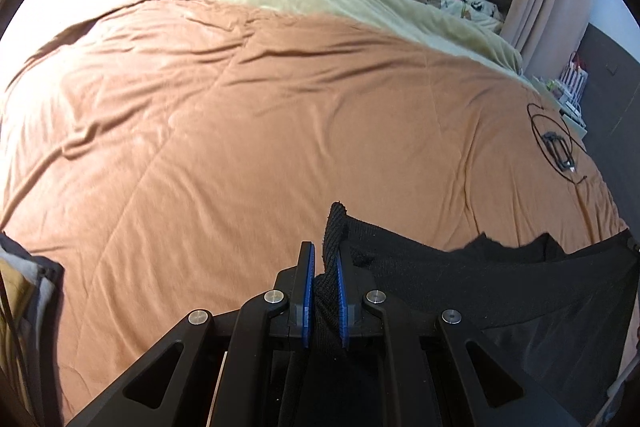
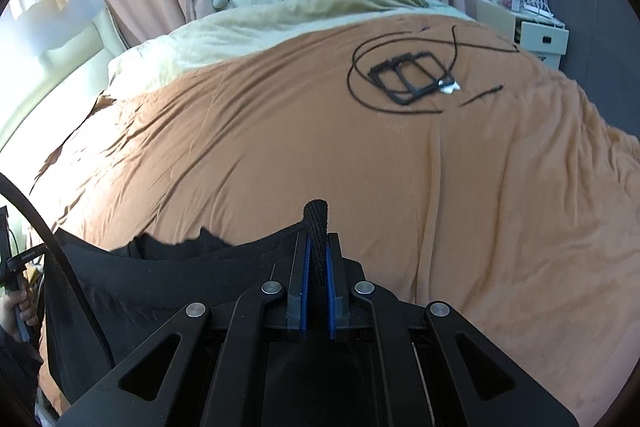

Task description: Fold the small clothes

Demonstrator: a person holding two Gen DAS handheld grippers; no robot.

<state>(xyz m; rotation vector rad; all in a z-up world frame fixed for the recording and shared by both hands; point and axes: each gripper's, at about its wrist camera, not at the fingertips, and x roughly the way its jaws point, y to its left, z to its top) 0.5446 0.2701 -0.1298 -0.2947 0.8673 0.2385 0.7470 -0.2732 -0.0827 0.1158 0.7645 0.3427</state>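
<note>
A black knit garment (image 1: 500,283) hangs stretched between my two grippers above the near edge of an orange bed cover (image 1: 240,131). My left gripper (image 1: 325,255) is shut on one ribbed corner of it, which pokes up between the blue pads. The cloth runs off to the right from there. My right gripper (image 2: 318,247) is shut on the other ribbed corner, and the black garment (image 2: 160,279) spreads to the left of it. The lower part of the garment hangs out of sight below the grippers.
The orange cover (image 2: 280,155) spans a wide bed. Black frames with a coiled black cable (image 2: 412,77) lie at its far right, also showing in the left wrist view (image 1: 556,147). A cream blanket (image 2: 256,27), plush toys and curtains lie beyond. A white bedside cabinet (image 2: 528,31) stands at right.
</note>
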